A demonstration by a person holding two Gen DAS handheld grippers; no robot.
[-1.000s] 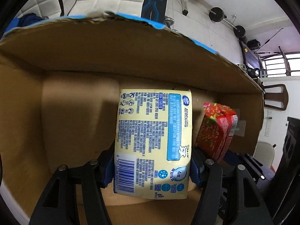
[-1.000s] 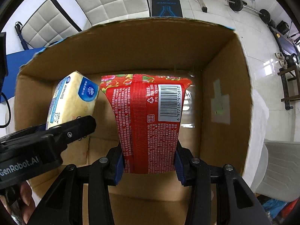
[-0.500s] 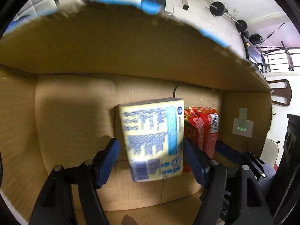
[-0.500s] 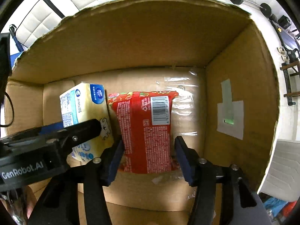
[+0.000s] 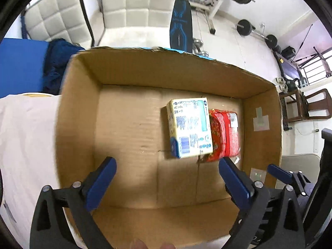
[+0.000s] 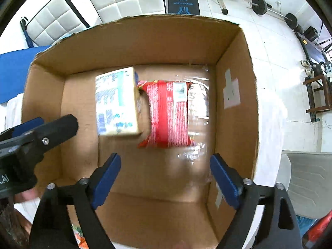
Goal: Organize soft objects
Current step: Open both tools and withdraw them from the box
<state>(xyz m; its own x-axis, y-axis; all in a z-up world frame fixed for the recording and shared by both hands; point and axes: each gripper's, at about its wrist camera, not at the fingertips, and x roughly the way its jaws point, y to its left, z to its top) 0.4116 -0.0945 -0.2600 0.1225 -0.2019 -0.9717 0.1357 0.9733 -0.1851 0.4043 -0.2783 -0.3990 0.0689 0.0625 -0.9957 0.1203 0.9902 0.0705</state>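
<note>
Your left gripper (image 5: 167,171) and right gripper (image 6: 165,167) both hang wide apart and empty above the cardboard box (image 5: 78,124). On its floor beyond them, the yellow tissue pack (image 5: 189,127) and red tissue pack (image 6: 169,113) lie side by side, touching. That placing step looks complete; next you'd need another soft item from outside the box.

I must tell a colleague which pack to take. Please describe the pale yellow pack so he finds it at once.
Look inside the open brown cardboard box. Two soft packs lie side by side on its floor. The pale yellow tissue pack with a light blue panel lies left of the red plastic-wrapped pack.
</note>
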